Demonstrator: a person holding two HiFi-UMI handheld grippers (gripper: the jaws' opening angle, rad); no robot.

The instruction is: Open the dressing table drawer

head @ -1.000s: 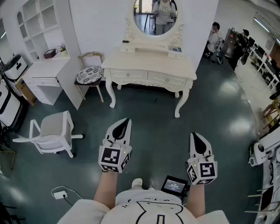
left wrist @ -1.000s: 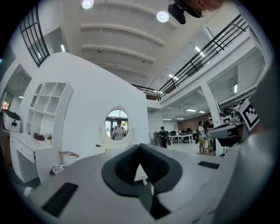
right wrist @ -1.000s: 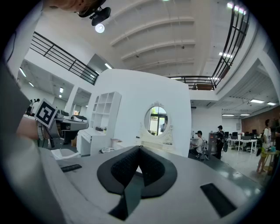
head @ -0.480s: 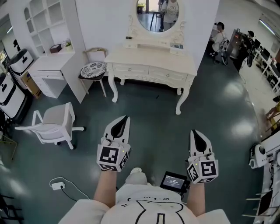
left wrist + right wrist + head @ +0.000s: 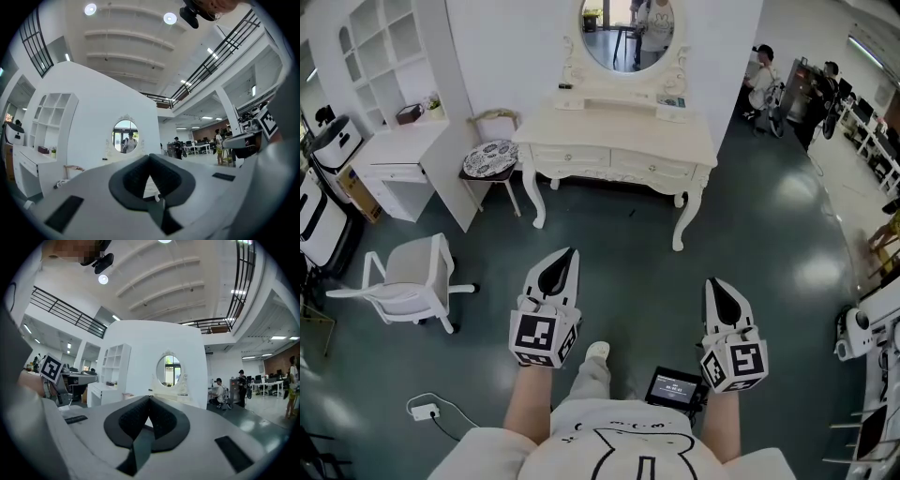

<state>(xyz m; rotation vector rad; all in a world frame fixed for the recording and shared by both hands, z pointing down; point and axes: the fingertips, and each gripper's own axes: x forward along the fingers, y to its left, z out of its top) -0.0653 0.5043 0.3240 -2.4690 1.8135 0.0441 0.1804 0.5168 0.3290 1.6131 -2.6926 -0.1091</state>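
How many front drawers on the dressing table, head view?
2. Left drawer and right drawer, side by side under the top of the dressing table, both shut. Any side drawers would be hidden.

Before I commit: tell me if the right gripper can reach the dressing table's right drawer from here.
Probably not yet: the right gripper, jaws shut, hangs well short of the right drawer. Only bare floor lies between, so the way looks free.

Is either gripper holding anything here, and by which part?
Nothing is held. The left gripper and right gripper are both shut and empty, with the dressing table some way ahead, untouched.
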